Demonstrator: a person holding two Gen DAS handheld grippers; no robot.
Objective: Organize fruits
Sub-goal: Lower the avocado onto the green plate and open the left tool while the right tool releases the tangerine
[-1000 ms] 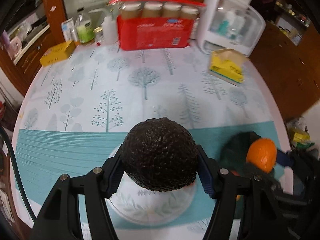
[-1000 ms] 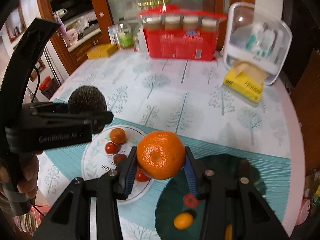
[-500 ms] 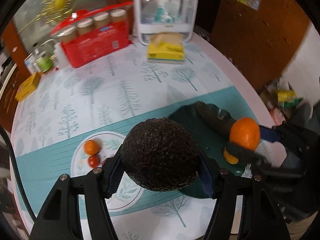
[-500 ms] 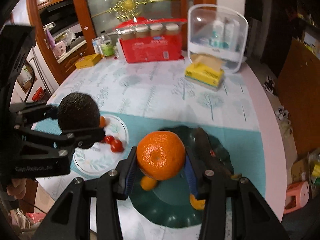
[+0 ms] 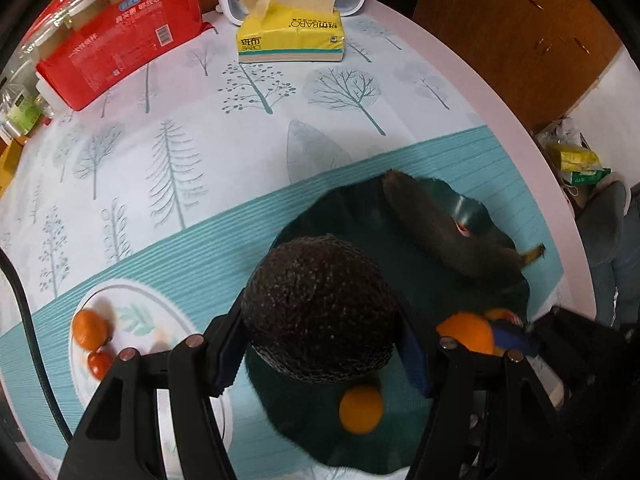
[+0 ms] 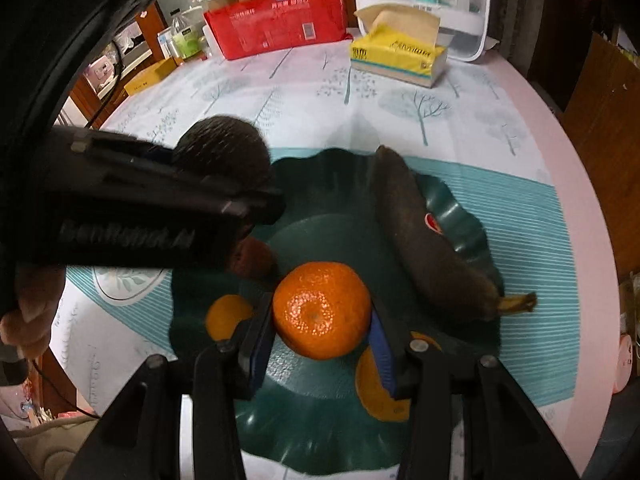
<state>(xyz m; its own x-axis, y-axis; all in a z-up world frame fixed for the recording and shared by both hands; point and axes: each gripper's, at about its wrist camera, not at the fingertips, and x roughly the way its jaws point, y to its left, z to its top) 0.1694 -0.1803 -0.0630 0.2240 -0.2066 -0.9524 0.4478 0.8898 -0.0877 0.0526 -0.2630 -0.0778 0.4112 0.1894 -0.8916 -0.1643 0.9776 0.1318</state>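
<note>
Fingers, left: left gripper [image 5: 320, 344] pinches the avocado [image 5: 318, 308] between both pads, clear of the surface; seen from the right wrist, avocado [image 6: 224, 152] and left gripper [image 6: 256, 200] hang over the plate's far-left rim.
Fingers, right: right gripper [image 6: 320, 332] pinches the orange [image 6: 322, 310] at its sides, the fruit centred between the blue pads.
Below the fingers: dark green plate [image 6: 328, 412] lies under both grippers; it is also under the avocado in the left view [image 5: 332, 216].
Beyond the right fingers: a browned banana [image 6: 424, 240] lies along the plate's right side; small oranges sit just beside each pad, one left [image 6: 226, 316], one right [image 6: 376, 392].
Left of the left fingers: white plate [image 5: 132, 300] with small red and orange fruit.
Step in hand: probably lowering both fruits onto the green plate.
Doing it well: pick bare plate between the banana and the small oranges; lower until the fruit rests, then spread the pads slowly, since round fruit may roll toward the wavy rim.
Spacing: keep the two grippers apart; they are close over one plate.
Avocado look: dark, pebbled skin, rounded, likely ripe, so a gentle squeeze suits it.
Orange look: bright, glossy, dimpled, stem end facing the camera.
</note>
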